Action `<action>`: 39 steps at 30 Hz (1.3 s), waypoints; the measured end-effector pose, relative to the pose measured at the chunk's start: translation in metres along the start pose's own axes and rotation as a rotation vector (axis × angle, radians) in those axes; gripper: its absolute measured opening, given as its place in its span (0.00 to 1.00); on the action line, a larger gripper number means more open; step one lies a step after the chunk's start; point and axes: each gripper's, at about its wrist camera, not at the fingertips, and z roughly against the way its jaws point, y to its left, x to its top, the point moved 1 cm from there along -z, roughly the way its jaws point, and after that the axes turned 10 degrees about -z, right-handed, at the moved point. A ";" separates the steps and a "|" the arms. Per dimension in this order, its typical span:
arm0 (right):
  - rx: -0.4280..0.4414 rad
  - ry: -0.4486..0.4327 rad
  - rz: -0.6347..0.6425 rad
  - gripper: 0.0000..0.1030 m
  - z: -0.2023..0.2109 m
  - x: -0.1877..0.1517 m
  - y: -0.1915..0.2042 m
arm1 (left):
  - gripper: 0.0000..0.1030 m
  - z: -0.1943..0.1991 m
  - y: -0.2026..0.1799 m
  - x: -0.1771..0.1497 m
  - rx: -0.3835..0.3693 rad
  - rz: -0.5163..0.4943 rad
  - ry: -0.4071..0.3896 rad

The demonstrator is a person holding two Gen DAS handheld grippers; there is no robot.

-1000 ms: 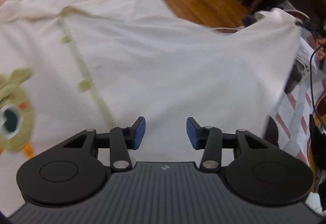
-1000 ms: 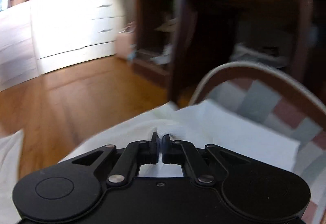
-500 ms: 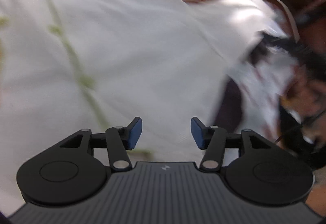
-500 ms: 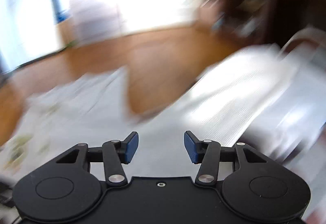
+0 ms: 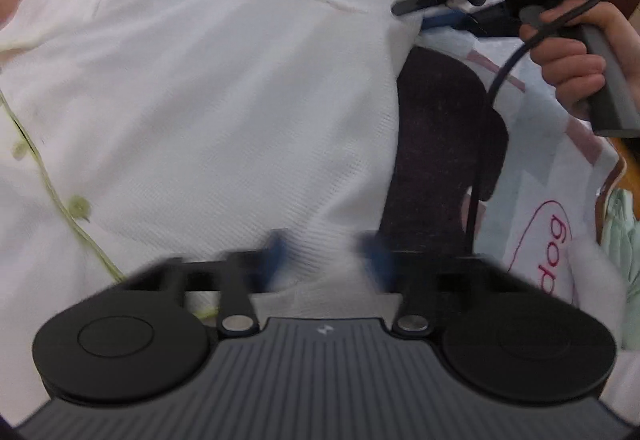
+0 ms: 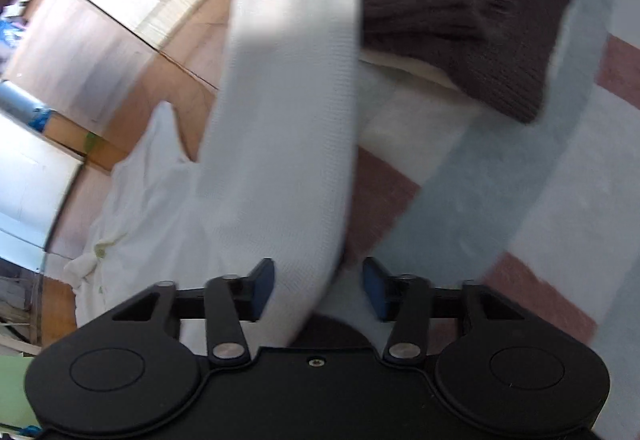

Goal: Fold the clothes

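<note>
A white knit garment (image 5: 224, 88) with a green button placket (image 5: 80, 206) lies spread out, partly over a wooden floor. My left gripper (image 5: 326, 256) is low over its near right edge. Its blurred blue fingers stand apart with a hump of white fabric between them. In the right wrist view a long white sleeve (image 6: 288, 92) runs from the top down between the blue pads of my right gripper (image 6: 318, 288), which is open. I cannot tell whether the pads touch the sleeve.
A dark brown knit garment (image 5: 444, 136) (image 6: 464, 16) lies on a pink, grey and white checked blanket (image 6: 540, 200) to the right of the white one. A hand (image 5: 576, 56) holds the other gripper's handle at the top right. Wooden floor (image 6: 96, 40) lies to the left.
My right gripper was shut on white fabric, then opened and swung down over the sleeve. My left gripper moved right and lower to the garment's edge; fabric now sits between its fingers.
</note>
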 end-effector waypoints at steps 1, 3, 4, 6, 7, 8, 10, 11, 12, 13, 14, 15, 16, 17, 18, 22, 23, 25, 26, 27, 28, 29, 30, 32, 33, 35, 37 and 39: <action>-0.019 -0.041 0.034 0.04 0.004 -0.001 0.003 | 0.14 0.007 0.010 -0.002 -0.027 0.061 -0.028; -0.075 -0.134 0.107 0.02 0.014 -0.001 0.008 | 0.13 0.017 0.034 -0.010 -0.068 0.192 -0.065; -0.092 -0.152 0.118 0.02 0.018 0.000 0.006 | 0.12 0.022 0.047 -0.015 -0.102 0.264 -0.081; -0.121 -0.176 0.126 0.00 0.025 0.005 0.002 | 0.12 0.023 0.064 -0.022 -0.184 0.357 -0.097; -0.135 -0.188 0.130 0.00 0.029 0.007 -0.001 | 0.12 0.021 0.067 -0.024 -0.218 0.381 -0.089; -0.150 -0.200 0.134 0.00 0.032 0.009 -0.003 | 0.12 0.018 0.067 -0.025 -0.260 0.387 -0.074; -0.179 -0.224 0.142 0.00 0.040 0.014 -0.007 | 0.12 0.010 0.059 -0.027 -0.310 0.382 -0.034; -0.189 -0.225 0.144 0.00 0.044 0.015 -0.010 | 0.12 0.006 0.054 -0.026 -0.305 0.365 -0.011; -0.185 -0.216 0.153 0.00 0.047 0.014 -0.009 | 0.12 0.001 0.048 -0.026 -0.296 0.346 0.012; -0.166 -0.204 0.154 0.01 0.048 0.014 -0.006 | 0.12 0.000 0.046 -0.025 -0.289 0.341 0.027; -0.144 -0.191 0.152 0.02 0.049 0.013 -0.003 | 0.12 -0.001 0.047 -0.024 -0.286 0.344 0.036; -0.111 -0.170 0.150 0.04 0.049 0.012 0.001 | 0.15 -0.001 0.048 -0.023 -0.278 0.350 0.044; -0.082 -0.153 0.150 0.08 0.049 0.010 0.005 | 0.17 0.000 0.049 -0.021 -0.264 0.348 0.049; -0.061 -0.136 0.158 0.09 0.048 0.008 0.010 | 0.21 -0.001 0.047 -0.017 -0.261 0.334 0.048; -0.049 -0.116 0.177 0.09 0.044 0.004 0.017 | 0.33 -0.002 0.045 -0.016 -0.261 0.314 0.051; -0.061 -0.050 0.304 0.13 0.026 -0.015 0.048 | 0.45 0.015 0.041 -0.015 -0.244 0.232 -0.005; -0.058 -0.032 0.322 0.15 0.020 -0.018 0.054 | 0.47 0.022 0.044 -0.013 -0.247 0.234 -0.041; -0.051 0.003 0.358 0.25 0.008 -0.026 0.066 | 0.56 0.033 0.057 -0.011 -0.235 0.282 -0.105; -0.042 0.027 0.375 0.25 0.001 -0.026 0.077 | 0.59 0.039 0.068 -0.012 -0.222 0.318 -0.132; -0.032 0.052 0.391 0.25 -0.006 -0.025 0.091 | 0.68 0.041 0.079 -0.013 -0.197 0.373 -0.144; -0.022 0.078 0.407 0.25 -0.013 -0.023 0.104 | 0.71 0.040 0.092 -0.016 -0.160 0.435 -0.139; -0.011 0.103 0.424 0.25 -0.021 -0.022 0.117 | 0.71 0.039 0.105 -0.020 -0.119 0.498 -0.131; -0.001 0.128 0.440 0.26 -0.028 -0.021 0.130 | 0.71 0.039 0.118 -0.023 -0.075 0.540 -0.131; 0.019 0.179 0.472 0.28 -0.042 -0.018 0.156 | 0.69 0.046 0.136 -0.029 0.017 0.585 -0.142; 0.035 0.215 0.478 0.34 -0.045 -0.015 0.171 | 0.69 0.054 0.144 -0.031 0.052 0.596 -0.166; 0.060 0.298 0.484 0.39 -0.056 -0.011 0.209 | 0.71 0.073 0.161 -0.034 0.112 0.614 -0.221; 0.058 0.406 0.507 0.50 -0.075 -0.011 0.247 | 0.71 0.097 0.193 -0.044 0.174 0.705 -0.303; 0.003 0.489 0.537 0.51 -0.091 -0.011 0.278 | 0.70 0.114 0.226 -0.051 0.243 0.800 -0.330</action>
